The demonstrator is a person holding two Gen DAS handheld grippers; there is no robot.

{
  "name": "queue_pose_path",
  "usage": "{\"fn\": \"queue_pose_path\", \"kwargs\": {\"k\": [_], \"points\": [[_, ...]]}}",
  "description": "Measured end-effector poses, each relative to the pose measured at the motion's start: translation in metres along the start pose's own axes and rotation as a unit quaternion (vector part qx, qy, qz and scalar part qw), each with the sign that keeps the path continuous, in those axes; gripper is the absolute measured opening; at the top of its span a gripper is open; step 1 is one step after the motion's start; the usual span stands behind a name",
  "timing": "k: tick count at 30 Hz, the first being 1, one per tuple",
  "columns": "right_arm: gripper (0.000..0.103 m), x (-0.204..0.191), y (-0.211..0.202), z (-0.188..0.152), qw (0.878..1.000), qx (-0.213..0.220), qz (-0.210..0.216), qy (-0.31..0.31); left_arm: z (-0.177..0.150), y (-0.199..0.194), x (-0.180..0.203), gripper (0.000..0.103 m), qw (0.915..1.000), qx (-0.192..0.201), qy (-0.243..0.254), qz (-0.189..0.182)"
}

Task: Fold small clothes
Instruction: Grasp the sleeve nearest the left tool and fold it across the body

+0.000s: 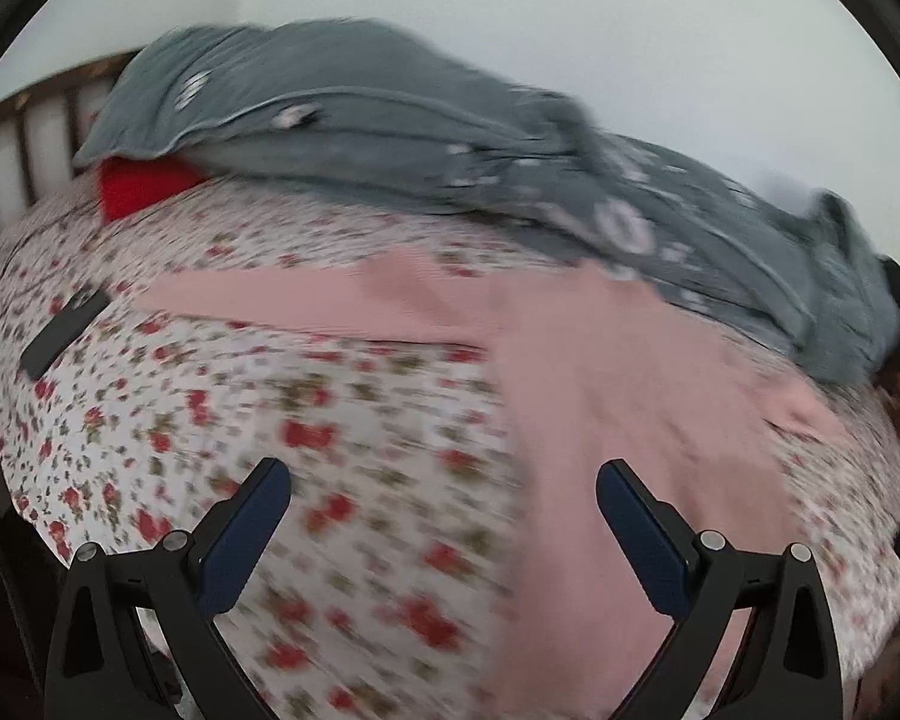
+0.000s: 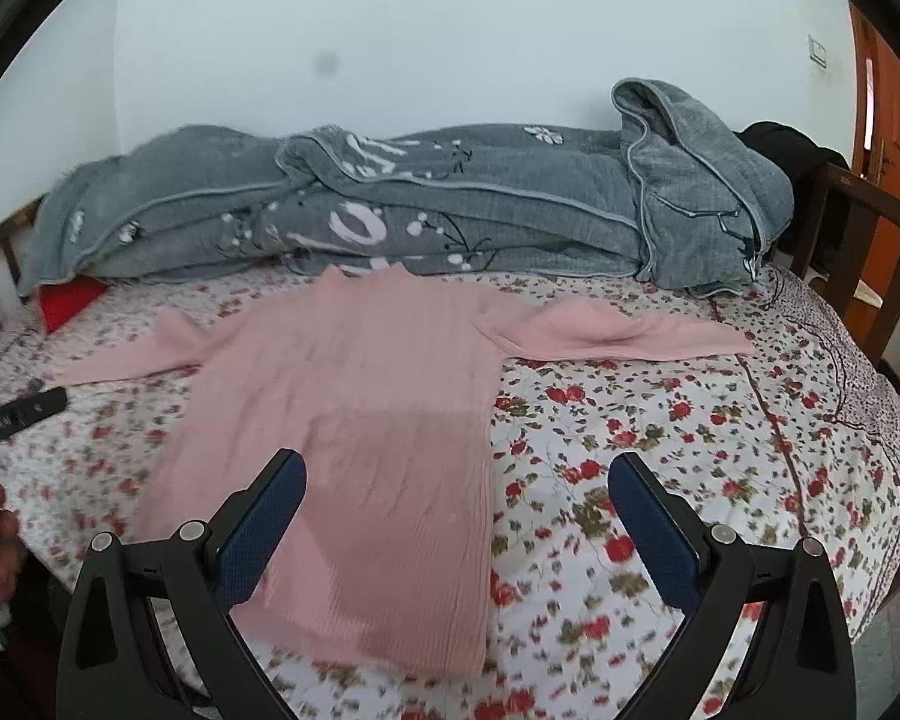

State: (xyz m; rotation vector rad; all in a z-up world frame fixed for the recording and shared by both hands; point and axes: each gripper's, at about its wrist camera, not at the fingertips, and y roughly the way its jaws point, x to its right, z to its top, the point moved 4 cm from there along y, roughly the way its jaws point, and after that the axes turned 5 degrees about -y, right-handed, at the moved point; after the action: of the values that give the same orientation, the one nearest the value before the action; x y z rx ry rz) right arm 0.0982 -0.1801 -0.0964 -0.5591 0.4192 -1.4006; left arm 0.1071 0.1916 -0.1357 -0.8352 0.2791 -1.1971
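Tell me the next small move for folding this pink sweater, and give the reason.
Probably bring the right gripper to the right sleeve and pinch its cuff, ready to fold it across the body. The sweater lies flat on the floral sheet with both sleeves spread out, nothing folded yet. Both grippers are open and empty, and the left gripper view is blurred.

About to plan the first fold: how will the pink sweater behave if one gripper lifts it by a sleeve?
The pink sweater looks like thin ribbed knit lying flat on the floral bedsheet, so it will probably drape limply and stretch. It is likely light. The sheet is also soft cloth, so it may drag and bunch rather than slide cleanly.
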Motion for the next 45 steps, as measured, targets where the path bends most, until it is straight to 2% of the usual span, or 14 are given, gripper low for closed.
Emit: {"fn": "queue_pose_path", "kwargs": {"k": [3, 5, 7, 11, 14, 20, 25, 27, 29, 31, 35, 39, 43, 45], "points": [[0.100, -0.004, 0.027, 0.001, 1.000, -0.021, 0.015, 0.012, 0.017, 0.043, -0.043, 0.097, 0.9984, -0.026, -0.047, 0.015], [0.099, -0.007, 0.045, 0.005, 0.999, -0.031, 0.028, 0.025, 0.030, 0.072, -0.075, 0.094, 0.9951, -0.043, -0.089, 0.006], [0.097, -0.014, 0.065, 0.012, 0.998, -0.047, 0.040, 0.027, 0.043, 0.095, -0.103, 0.092, 0.9912, -0.047, -0.124, -0.003], [0.096, -0.036, 0.093, 0.029, 0.998, -0.054, 0.043, 0.012, 0.066, 0.138, -0.159, 0.082, 0.9809, -0.049, -0.188, 0.008], [0.096, -0.052, 0.110, 0.037, 0.998, -0.058, 0.038, -0.002, 0.078, 0.158, -0.187, 0.074, 0.9734, -0.046, -0.224, -0.019], [0.096, -0.084, 0.139, 0.045, 0.995, -0.078, 0.054, -0.042, 0.101, 0.188, -0.226, 0.067, 0.9492, -0.029, -0.309, -0.052], [0.096, -0.093, 0.145, 0.049, 0.993, -0.080, 0.067, -0.053, 0.116, 0.203, -0.248, 0.046, 0.9296, -0.019, -0.366, -0.039], [0.096, -0.090, 0.146, 0.051, 0.993, -0.078, 0.069, -0.051, 0.120, 0.207, -0.253, 0.019, 0.9318, -0.029, -0.361, -0.015], [0.096, -0.084, 0.149, 0.052, 0.993, -0.078, 0.070, -0.045, 0.123, 0.205, -0.258, 0.009, 0.9336, -0.029, -0.357, 0.003], [0.096, -0.074, 0.148, 0.052, 0.994, -0.079, 0.066, -0.043, 0.130, 0.198, -0.257, 0.008, 0.9362, -0.026, -0.350, 0.011], [0.096, -0.043, 0.133, 0.052, 0.996, -0.058, 0.067, -0.030, 0.163, 0.157, -0.216, 0.008, 0.9588, 0.024, -0.276, 0.060], [0.096, -0.009, 0.123, 0.044, 0.997, -0.048, 0.059, -0.029, 0.200, 0.114, -0.129, 0.008, 0.9785, 0.068, -0.184, 0.063], [0.096, 0.028, 0.114, 0.036, 0.998, -0.040, 0.044, -0.029, 0.217, 0.090, -0.026, 0.008, 0.9896, 0.098, -0.095, 0.045], [0.096, 0.050, 0.110, 0.029, 0.998, -0.036, 0.032, -0.030, 0.215, 0.088, 0.022, 0.008, 0.9935, 0.093, -0.062, 0.024]]}}
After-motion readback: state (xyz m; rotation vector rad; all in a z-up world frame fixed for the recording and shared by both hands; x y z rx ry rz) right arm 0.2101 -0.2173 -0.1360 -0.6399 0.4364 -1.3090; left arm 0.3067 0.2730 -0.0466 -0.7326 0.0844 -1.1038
